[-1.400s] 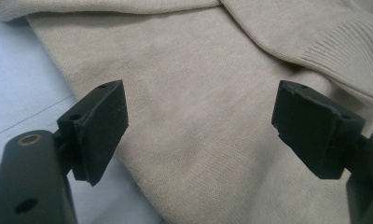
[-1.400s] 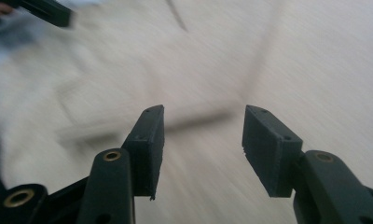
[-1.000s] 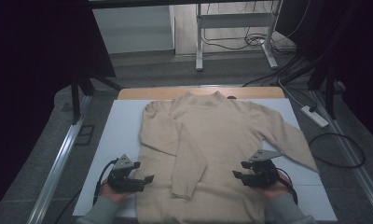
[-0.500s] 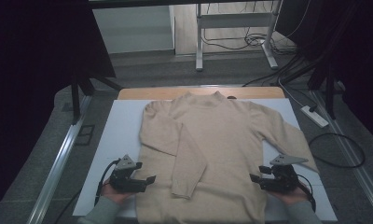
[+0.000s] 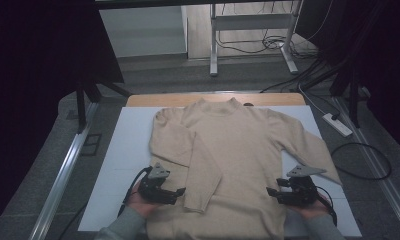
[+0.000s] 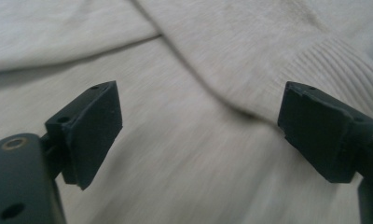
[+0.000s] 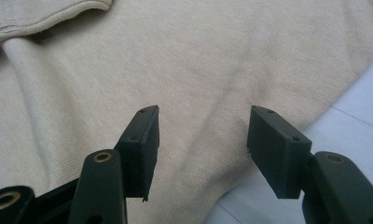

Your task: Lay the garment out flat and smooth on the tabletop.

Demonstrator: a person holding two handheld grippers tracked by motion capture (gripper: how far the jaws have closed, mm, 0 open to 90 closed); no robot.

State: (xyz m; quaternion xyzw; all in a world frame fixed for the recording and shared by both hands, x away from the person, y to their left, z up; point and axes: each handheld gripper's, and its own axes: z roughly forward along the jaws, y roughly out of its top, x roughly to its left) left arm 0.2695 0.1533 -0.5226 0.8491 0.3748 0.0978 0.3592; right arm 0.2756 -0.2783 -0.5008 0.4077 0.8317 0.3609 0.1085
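One beige sweater (image 5: 238,165) lies flat on a white sheet (image 5: 123,165), collar away from the person, one sleeve (image 5: 200,165) folded across its body. The left gripper (image 5: 180,191) sits at its left hem edge, the right gripper (image 5: 270,191) at its right; each points inward. Both stand open, their jaws having just widened, with knit beneath but nothing pinched.

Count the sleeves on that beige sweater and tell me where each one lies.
2. The left sleeve is folded over the sweater front, cuff near the left tool. The right sleeve lies spread out on the white mat.
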